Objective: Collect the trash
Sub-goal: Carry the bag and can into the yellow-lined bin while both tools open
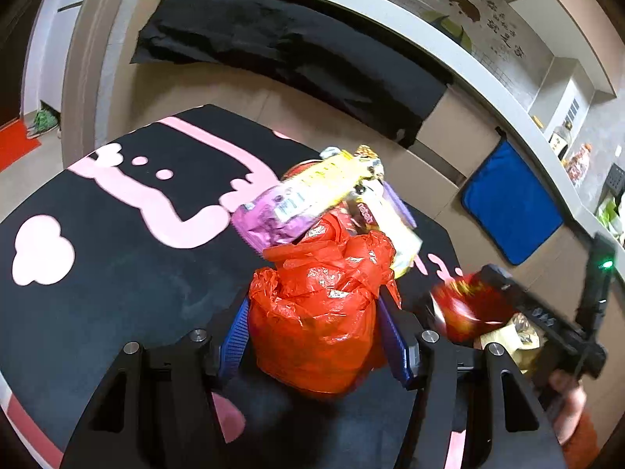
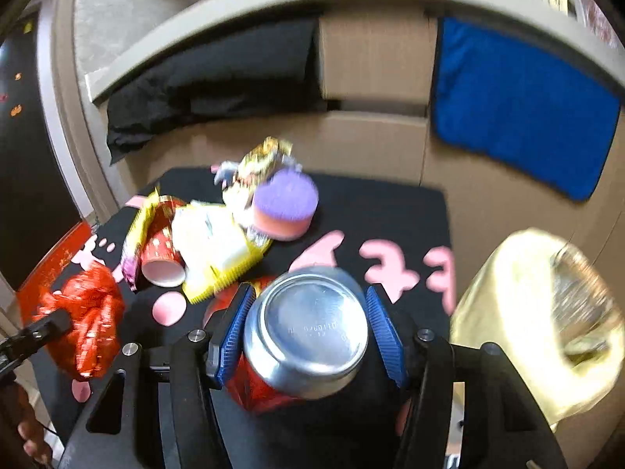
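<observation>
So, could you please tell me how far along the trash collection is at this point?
Nothing clearly looks binned yet. In hand: the left claw grips a crumpled red plastic bag, and the right claw holds a red soda can near a blurred yellowish container. Left on the table: a red paper cup, snack wrappers and a purple sponge.

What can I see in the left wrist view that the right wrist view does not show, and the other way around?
Only the left wrist view shows the wall cartoons and the left gripper squeezing the red bag from close up. Only the right wrist view shows the can bottom between the right gripper's fingers, the paper cup, the purple sponge and a yellowish bag. Both show the black table, the wrappers, the red bag and the blue cloth.
</observation>
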Demonstrator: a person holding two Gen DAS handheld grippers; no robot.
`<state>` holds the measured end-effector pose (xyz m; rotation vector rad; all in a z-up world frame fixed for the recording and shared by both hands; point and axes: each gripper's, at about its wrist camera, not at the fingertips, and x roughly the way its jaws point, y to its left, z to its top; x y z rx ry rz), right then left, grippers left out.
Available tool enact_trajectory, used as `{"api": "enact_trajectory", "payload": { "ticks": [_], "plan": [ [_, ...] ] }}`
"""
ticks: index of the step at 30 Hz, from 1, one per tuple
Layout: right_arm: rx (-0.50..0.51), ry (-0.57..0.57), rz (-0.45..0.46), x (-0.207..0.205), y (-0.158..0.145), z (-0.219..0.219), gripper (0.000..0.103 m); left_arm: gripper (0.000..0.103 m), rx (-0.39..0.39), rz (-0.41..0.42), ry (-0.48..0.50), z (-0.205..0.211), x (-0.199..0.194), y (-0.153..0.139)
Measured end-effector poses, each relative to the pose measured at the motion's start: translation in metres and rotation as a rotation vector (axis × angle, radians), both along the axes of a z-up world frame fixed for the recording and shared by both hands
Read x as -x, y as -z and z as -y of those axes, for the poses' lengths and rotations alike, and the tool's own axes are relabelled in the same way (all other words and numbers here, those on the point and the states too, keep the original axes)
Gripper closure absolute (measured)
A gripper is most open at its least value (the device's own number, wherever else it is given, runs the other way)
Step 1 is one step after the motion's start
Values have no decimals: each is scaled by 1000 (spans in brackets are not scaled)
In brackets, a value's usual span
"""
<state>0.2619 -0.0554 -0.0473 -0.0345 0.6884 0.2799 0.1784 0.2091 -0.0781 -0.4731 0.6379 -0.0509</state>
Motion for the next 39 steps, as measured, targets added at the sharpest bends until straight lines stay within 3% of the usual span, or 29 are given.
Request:
{"api": "enact_trajectory", "payload": {
  "ticks": [4, 15, 22, 28, 32, 39],
  "plan": [
    [-30, -5, 40, 3, -18, 19, 49, 43, -27, -13, 4, 15, -8, -10],
    [-106, -70, -7, 4, -4, 38, 50, 43, -104, -12, 53, 57, -19, -34],
    [-136, -39, 43, 6, -19, 63, 50, 43, -137, 19, 116, 94, -42, -64],
    [-147, 62, 160, 7, -73, 129, 50, 43, -150, 166, 231, 165, -75, -123],
    [-86, 135, 251, 12, -107, 175, 50, 43, -139, 196, 345, 221, -102, -145],
    [-5, 289, 317, 12, -136, 252, 50, 42, -228, 213, 516, 322, -132, -143]
  ]
}}
